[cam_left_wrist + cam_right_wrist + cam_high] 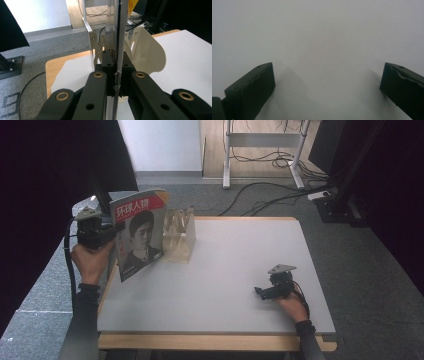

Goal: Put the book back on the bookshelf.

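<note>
Grey carpet and trailing cables surround a white-topped desk (225, 265), where a magazine (140, 232) with a portrait cover is held upright above the desk's far left corner. It is clamped along its edge in the left tongs (112, 232), whose jaws are pressed together on the pages, seen edge-on in the left gripper view (117, 75). Just beside the magazine, to its right, stands a clear plastic file rack (178, 237), its slots apparently empty. The magazine has been lifted clear of the desk but has not yet gone into the rack, so lining it up with a slot and lowering it in seems to be what remains. Well apart, near the front right of the desk, the right tongs (265, 291) rest on the surface with jaws spread wide and nothing between them.
</note>
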The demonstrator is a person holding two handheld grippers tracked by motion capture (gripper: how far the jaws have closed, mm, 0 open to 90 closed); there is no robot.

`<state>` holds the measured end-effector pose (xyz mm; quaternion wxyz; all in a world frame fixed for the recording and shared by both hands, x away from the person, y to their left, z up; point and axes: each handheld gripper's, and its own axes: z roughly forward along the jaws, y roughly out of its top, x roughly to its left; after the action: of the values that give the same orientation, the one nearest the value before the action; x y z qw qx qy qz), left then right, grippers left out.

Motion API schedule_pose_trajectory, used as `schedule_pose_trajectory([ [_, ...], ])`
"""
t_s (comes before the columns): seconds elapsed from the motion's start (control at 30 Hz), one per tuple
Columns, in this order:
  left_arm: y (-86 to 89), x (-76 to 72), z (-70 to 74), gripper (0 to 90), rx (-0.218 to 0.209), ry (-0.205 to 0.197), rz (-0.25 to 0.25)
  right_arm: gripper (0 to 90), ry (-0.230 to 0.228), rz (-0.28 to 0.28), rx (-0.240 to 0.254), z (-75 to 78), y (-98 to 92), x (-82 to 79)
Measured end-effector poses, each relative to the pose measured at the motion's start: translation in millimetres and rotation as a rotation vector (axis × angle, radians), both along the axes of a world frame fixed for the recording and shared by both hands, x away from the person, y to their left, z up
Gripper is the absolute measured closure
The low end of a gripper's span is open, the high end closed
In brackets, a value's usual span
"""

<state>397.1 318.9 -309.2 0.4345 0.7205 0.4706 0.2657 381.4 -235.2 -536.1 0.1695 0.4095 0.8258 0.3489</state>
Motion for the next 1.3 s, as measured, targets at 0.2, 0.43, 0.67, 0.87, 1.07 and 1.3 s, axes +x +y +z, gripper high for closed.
schedule_pose_trajectory([
  [0.2, -7.4, 16.7, -6.4, 86.9, -0.029, -0.022, 0.008, 0.0, 0.002, 0.001, 0.001, 0.0, 0.0, 0.1],
  [0.43, -13.6, 29.0, -20.9, 86.4, 0.003, 0.008, -0.042, 0.0, 0.000, 0.001, 0.001, 0.0, -0.1, 0.0],
  [0.67, -6.6, 25.0, -10.6, 83.9, 0.081, 0.218, -0.092, 0.0, 0.002, 0.000, 0.001, 0.0, 0.0, 0.0],
  [0.87, -2.6, 23.3, -9.7, 85.9, 0.084, 0.278, -0.098, 0.0, 0.000, 0.002, 0.001, -0.1, -0.1, 0.2],
  [1.07, -5.0, 23.1, -9.7, 87.0, 0.030, 0.152, -0.071, 0.0, 0.001, 0.001, 0.002, -0.1, -0.2, 0.1],
  [1.3, -10.5, 30.8, -22.2, 86.8, -0.002, 0.045, -0.026, 0.0, 0.000, 0.002, 0.002, -0.1, -0.3, 0.2],
])
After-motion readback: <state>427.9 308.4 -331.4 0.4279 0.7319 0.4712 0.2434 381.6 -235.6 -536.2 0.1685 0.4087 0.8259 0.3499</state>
